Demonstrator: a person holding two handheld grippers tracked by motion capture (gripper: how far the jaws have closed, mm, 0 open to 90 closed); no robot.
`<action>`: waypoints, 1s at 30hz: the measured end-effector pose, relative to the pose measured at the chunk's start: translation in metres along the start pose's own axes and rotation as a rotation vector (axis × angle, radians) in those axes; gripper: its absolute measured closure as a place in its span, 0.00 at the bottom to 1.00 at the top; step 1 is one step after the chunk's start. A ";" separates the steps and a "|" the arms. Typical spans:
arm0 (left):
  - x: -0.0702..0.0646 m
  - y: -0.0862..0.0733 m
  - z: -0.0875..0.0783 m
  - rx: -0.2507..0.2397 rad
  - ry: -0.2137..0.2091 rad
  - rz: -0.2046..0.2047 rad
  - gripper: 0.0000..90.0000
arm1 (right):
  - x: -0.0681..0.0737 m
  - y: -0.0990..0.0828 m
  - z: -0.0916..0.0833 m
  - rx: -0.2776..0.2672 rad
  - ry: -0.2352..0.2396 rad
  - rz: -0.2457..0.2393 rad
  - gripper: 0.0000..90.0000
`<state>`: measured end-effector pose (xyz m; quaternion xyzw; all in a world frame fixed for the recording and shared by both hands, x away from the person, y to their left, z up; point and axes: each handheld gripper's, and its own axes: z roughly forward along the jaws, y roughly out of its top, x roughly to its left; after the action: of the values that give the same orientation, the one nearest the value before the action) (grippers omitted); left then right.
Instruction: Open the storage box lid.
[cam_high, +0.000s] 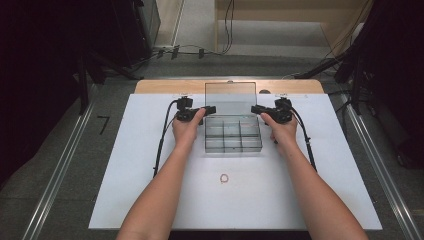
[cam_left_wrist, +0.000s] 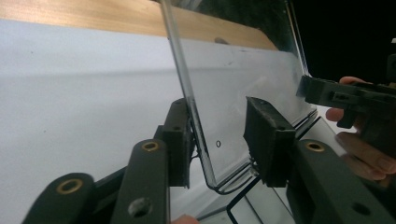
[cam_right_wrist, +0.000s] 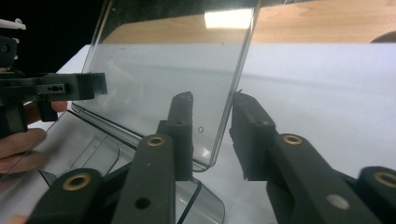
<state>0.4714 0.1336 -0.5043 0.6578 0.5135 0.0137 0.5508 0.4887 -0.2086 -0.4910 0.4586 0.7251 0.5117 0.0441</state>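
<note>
the left tool and right tool stand loose around the side edges of the clear box's lid, not squeezing it, so it stands up open by itself.

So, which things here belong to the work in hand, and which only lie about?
In the work:
- clear compartment box
- its raised lid
- left gripper, jaws open astride the lid's edge
- right gripper, the same

Lying about:
- small ring on the white board
</note>
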 end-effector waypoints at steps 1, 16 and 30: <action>0.000 0.000 0.001 0.003 -0.001 0.001 0.66 | 0.000 -0.001 0.001 0.007 0.005 0.007 0.73; -0.002 -0.004 0.004 0.032 0.054 -0.007 0.39 | -0.001 -0.005 0.004 0.041 -0.002 0.034 0.58; -0.006 -0.011 -0.020 -0.001 0.050 0.091 0.14 | 0.003 -0.009 -0.013 -0.007 0.002 -0.023 0.26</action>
<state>0.4500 0.1422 -0.5013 0.6798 0.4965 0.0554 0.5370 0.4737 -0.2160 -0.4905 0.4494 0.7287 0.5143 0.0510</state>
